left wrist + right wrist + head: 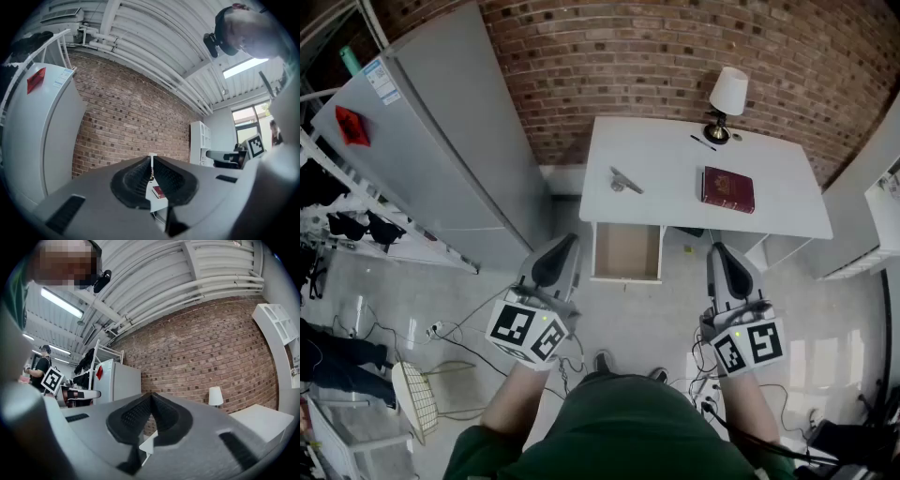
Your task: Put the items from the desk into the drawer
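Only overhead: pen [703,142] beside lamp [728,94].

Jaws of right gripper [151,398] closed, pads meeting tip to tip. Beyond: brick wall [201,348]. White lamp [215,396] at back edge of white desk [258,420], right. Grey fridge [119,380] left.
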Action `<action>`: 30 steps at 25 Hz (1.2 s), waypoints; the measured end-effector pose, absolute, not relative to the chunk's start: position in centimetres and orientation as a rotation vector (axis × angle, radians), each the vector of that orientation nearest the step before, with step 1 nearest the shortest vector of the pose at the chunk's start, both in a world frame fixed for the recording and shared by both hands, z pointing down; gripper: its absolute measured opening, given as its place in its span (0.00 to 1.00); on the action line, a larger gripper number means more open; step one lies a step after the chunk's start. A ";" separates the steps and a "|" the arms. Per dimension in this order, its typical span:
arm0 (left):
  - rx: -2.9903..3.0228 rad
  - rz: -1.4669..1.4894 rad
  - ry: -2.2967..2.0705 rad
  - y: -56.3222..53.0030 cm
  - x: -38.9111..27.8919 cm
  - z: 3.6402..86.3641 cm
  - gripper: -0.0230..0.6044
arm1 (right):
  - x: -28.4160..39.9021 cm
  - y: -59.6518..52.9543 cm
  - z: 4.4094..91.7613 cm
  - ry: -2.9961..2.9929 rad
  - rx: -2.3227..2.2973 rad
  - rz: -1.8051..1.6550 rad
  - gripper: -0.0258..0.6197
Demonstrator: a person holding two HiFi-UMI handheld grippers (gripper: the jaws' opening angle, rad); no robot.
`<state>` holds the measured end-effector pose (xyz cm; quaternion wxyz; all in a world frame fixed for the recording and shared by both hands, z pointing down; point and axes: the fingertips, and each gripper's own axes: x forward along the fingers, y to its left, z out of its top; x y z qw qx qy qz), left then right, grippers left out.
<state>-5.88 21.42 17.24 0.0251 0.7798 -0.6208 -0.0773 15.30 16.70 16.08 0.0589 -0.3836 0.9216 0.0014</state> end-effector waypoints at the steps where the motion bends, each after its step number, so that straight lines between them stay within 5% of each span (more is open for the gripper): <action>1: 2.409 -0.230 -1.920 21.2 -6.5 17.2 0.06 | 14.8 16.5 16.3 2.789 -1.170 0.007 0.04; 30: 2.323 -0.192 -1.875 12.5 -16.5 23.9 0.06 | 7.0 8.1 22.0 2.808 -1.238 -0.159 0.04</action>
